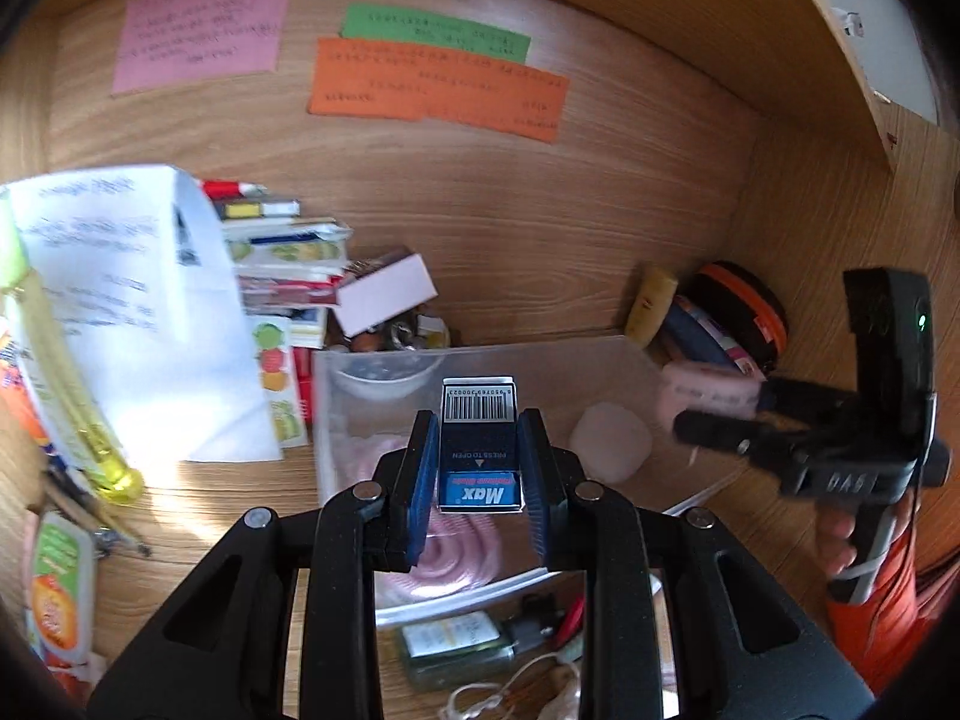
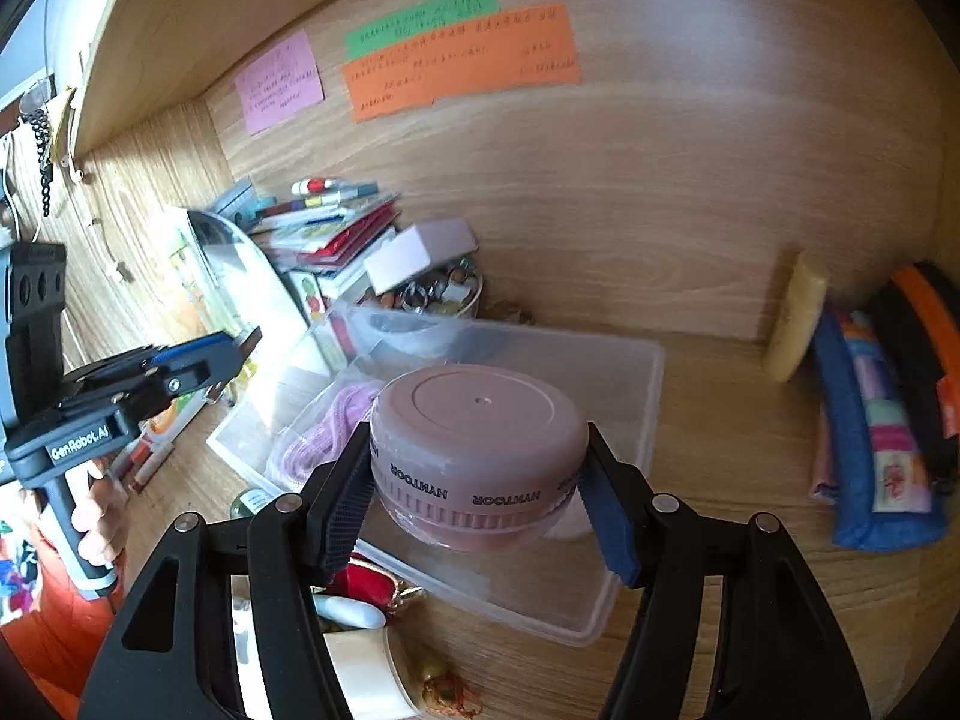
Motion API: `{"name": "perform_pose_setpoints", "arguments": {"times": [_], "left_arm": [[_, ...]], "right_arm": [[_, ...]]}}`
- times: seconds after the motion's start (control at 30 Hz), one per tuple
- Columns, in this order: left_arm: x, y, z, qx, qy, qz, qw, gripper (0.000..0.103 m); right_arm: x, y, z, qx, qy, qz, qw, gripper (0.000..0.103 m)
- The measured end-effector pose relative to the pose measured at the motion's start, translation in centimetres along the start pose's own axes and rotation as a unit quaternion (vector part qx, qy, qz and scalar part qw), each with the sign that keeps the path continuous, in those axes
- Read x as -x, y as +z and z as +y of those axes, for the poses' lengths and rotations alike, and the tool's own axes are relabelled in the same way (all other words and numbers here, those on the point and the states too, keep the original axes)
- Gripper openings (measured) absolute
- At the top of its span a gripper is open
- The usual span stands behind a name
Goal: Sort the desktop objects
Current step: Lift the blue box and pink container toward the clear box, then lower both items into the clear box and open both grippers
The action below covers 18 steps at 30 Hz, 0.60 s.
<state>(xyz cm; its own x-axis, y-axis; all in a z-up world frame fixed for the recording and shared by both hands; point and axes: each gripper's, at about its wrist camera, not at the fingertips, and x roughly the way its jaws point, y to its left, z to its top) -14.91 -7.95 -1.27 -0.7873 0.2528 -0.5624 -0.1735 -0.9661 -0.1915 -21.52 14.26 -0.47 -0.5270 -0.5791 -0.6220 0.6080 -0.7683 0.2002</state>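
Note:
My left gripper point(image 1: 480, 441) is shut on a small dark blue "Max" box point(image 1: 479, 405) with a barcode end, held above a clear plastic bin point(image 1: 600, 363). A coiled pink cord point(image 1: 462, 546) lies inside that bin. My right gripper point(image 2: 477, 462) is shut on a round dusty-pink "HYNTOOR" device point(image 2: 480, 420), its pads pressing both sides, also over the bin point(image 2: 636, 414). In the right wrist view the left gripper point(image 2: 243, 354) shows at the left with the box end between its blue pads. In the left wrist view the right gripper point(image 1: 729, 420) shows at the right.
Books and leaflets point(image 1: 282, 252) are piled at the back left beside a white paper sheet point(image 1: 138, 312). Pink, green and orange notes point(image 1: 438, 87) hang on the back wall. A blue patchwork pouch point(image 2: 870, 438) and an orange-black case point(image 2: 924, 330) stand at the right. Small clutter point(image 2: 360, 612) lies near the front edge.

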Motion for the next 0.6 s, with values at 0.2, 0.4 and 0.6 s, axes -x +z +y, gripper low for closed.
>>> {"name": "perform_pose_setpoints", "arguments": {"times": [0.2,0.4,0.6], "left_arm": [[-3.5,-0.6,-0.2,0.008,-0.018,0.048,0.9987,0.026],[-5.1,-1.3,-0.6,0.007,-0.032,0.078,0.9964,0.026],[-6.0,-1.9,-1.5,-0.002,-0.032,0.094,0.9950,0.026]], "right_arm": [[-1.6,-1.1,-1.2,-0.006,-0.008,0.023,1.000,0.061],[-2.6,-1.7,-1.2,0.004,-0.028,0.040,0.999,0.061],[-3.2,-2.1,-0.3,0.025,-0.037,0.044,0.998,0.061]]}}
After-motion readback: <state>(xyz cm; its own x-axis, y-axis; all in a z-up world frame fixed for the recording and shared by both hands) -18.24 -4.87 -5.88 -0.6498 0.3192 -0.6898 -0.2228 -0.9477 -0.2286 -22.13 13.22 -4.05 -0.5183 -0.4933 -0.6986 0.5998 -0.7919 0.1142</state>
